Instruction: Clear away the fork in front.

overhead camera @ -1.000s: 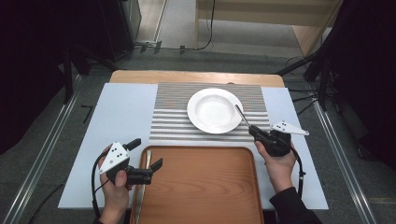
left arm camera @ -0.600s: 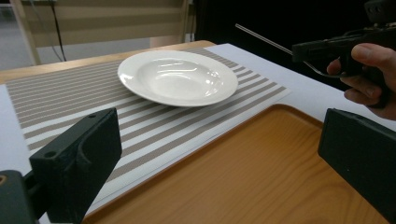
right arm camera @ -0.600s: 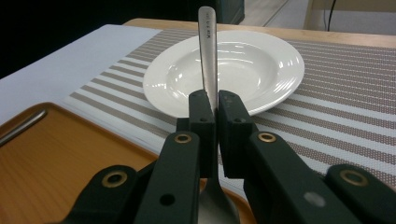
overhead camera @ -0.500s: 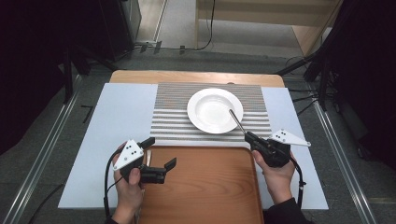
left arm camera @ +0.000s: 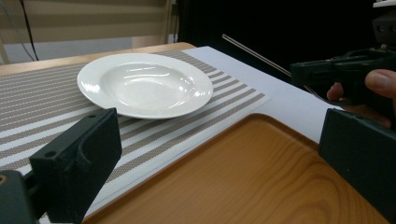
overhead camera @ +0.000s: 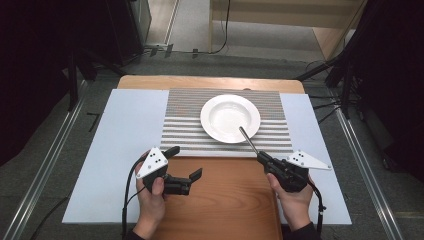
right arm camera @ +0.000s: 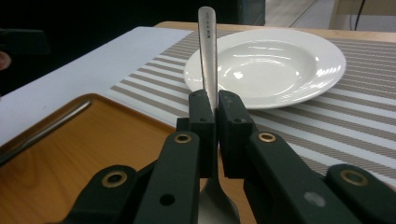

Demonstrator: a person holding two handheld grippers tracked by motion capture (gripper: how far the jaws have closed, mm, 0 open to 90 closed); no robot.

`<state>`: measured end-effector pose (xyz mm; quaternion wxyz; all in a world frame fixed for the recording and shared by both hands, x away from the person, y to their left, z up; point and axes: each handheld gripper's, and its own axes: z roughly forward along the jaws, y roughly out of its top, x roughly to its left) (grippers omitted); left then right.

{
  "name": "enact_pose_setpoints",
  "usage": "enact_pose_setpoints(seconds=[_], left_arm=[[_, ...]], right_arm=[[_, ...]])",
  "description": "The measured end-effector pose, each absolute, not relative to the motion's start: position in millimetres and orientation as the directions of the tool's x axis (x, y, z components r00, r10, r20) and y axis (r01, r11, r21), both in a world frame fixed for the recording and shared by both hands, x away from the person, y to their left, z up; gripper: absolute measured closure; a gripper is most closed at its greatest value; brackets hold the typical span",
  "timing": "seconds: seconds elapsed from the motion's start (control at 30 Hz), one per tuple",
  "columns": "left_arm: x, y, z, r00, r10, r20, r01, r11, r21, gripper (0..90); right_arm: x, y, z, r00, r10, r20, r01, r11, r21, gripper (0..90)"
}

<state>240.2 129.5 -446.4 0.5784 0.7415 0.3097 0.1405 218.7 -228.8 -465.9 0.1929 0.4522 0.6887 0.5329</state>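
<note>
My right gripper [overhead camera: 263, 158] [right arm camera: 211, 109] is shut on a metal spoon [right arm camera: 207, 44]. The spoon's handle [overhead camera: 247, 139] points forward and reaches over the near rim of the white deep plate [overhead camera: 230, 117] [right arm camera: 268, 65]; its bowl end lies back under the jaws. My left gripper [overhead camera: 184, 163] [left arm camera: 219, 158] stands open with nothing between its jaws, over the left part of the wooden tray [overhead camera: 225, 210] [left arm camera: 252, 186]. It faces the plate [left arm camera: 144, 84], with the right gripper [left arm camera: 345, 74] and the spoon handle [left arm camera: 257, 53] at the right of the left gripper view.
The plate rests on a striped placemat [overhead camera: 185, 130] laid over a pale blue-white board [overhead camera: 125, 140]. The tray lies at the near edge, between the two hands. Dark stands and cables flank the table, and rails run along both sides.
The left gripper has slid right, over the tray's left part. The right gripper has drawn back toward the person with the spoon, so the handle now only reaches the plate's near rim.
</note>
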Motion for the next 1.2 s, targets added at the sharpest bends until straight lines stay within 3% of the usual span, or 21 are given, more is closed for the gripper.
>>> enact_pose_setpoints(seconds=[0.5, 0.87, 1.0, 1.2], left_arm=[[235.4, 127.6, -455.6, 0.788, 0.586, -0.189, 0.321, -0.130, 0.938, 0.0], [236.5, 125.3, -455.8, 0.788, 0.547, -0.284, 0.376, -0.062, 0.924, 0.0], [236.6, 123.0, -456.6, 0.772, 0.552, -0.317, 0.406, -0.044, 0.913, 12.3], [237.0, 118.1, -458.3, 0.758, 0.549, -0.354, 0.443, -0.035, 0.896, 19.7]], right_arm=[[197.5, -189.8, -469.1, -0.602, 0.770, 0.211, 0.394, 0.056, 0.917, 84.1], [191.2, -168.5, -475.8, -0.643, 0.742, 0.189, 0.371, 0.085, 0.925, 84.1], [188.1, -162.2, -475.5, -0.656, 0.731, 0.188, 0.361, 0.085, 0.929, 84.0], [184.2, -153.8, -475.4, -0.669, 0.720, 0.183, 0.347, 0.084, 0.934, 84.0]])
